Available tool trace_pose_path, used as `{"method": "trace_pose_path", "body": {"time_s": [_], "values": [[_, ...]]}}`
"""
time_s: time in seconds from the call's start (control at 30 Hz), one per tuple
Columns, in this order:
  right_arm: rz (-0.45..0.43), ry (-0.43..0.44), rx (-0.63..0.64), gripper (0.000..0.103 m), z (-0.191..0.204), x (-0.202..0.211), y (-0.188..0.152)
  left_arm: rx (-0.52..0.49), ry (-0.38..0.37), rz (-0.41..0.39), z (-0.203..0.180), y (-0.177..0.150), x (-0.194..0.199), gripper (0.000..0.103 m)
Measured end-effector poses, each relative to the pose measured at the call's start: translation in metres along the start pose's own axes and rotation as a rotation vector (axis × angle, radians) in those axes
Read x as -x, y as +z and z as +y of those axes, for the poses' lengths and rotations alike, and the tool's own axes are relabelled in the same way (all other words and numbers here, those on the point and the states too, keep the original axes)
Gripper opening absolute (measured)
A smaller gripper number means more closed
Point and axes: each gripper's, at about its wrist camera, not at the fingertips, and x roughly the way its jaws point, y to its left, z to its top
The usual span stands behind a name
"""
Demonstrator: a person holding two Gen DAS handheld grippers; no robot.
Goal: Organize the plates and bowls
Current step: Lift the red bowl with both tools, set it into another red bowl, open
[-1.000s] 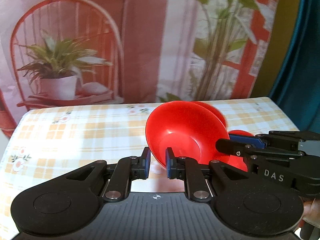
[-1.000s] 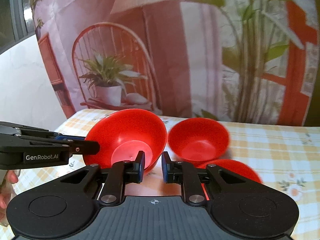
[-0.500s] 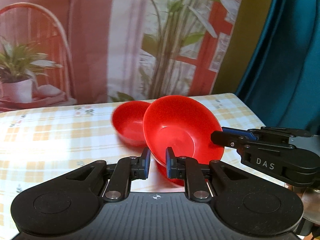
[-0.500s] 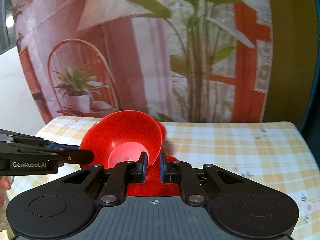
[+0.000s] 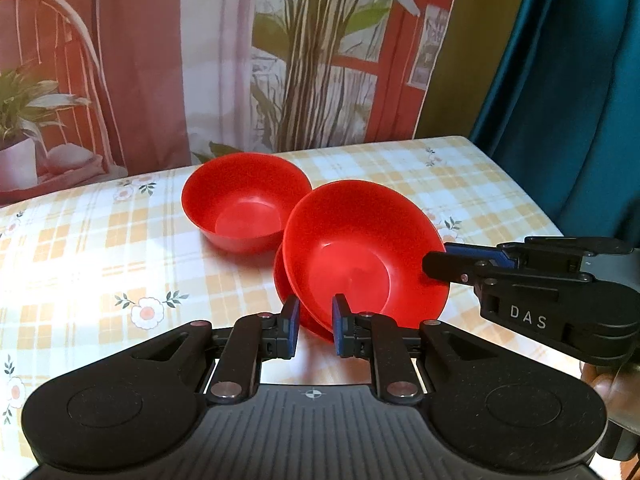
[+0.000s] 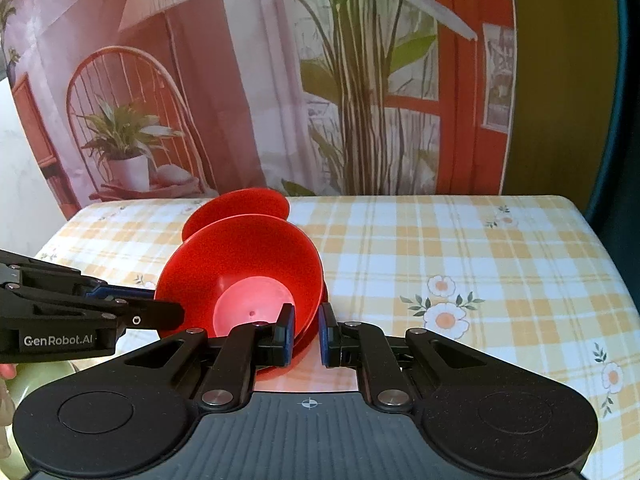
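Left gripper [image 5: 314, 326], right gripper [image 6: 306, 334], clamping tilted red bowl [image 5: 360, 256]

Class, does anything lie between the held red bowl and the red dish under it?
Nothing visible does: the held bowl tilts right over the dish, and the second bowl sits behind, off that path.
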Motion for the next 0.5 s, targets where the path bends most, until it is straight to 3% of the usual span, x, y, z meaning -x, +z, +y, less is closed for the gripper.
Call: {"method": "trace_pose_path", "body": {"time_s": [0.3, 0.5], "values": [[0.033, -0.013, 0.003, 0.012, 0.0, -0.009, 0.0, 0.024, -0.011, 0.022, 0.003, 0.002, -0.005, 0.019], [0.047, -0.012, 0.003, 0.012, 0.0, -0.013, -0.001, -0.012, 0.001, 0.037, -0.001, 0.002, -0.008, 0.02]]}}
